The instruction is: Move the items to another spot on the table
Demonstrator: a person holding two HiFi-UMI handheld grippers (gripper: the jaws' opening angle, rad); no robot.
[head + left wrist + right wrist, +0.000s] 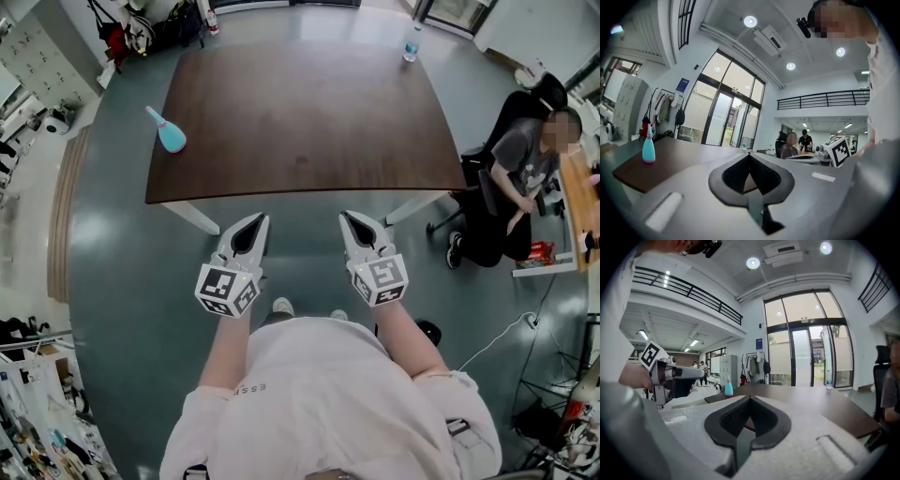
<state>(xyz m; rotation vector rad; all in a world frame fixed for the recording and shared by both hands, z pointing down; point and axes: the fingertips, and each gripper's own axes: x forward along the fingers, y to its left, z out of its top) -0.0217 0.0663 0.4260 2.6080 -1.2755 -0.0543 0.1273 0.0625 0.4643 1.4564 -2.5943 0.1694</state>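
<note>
counted two tongs: left tongs (257, 221) and right tongs (349, 219), both fully closed, gripping nothing, held side by side just off the near edge of one desk (300, 122). counted two items on it: one teal bottle (169, 133) upright by the left edge, one clear bottle (412, 43) at the far right corner, well apart.

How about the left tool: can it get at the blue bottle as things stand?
Probably yes: nothing stands between the left tool and the blue bottle on the table. The tool is shut, so it must open first.
</note>
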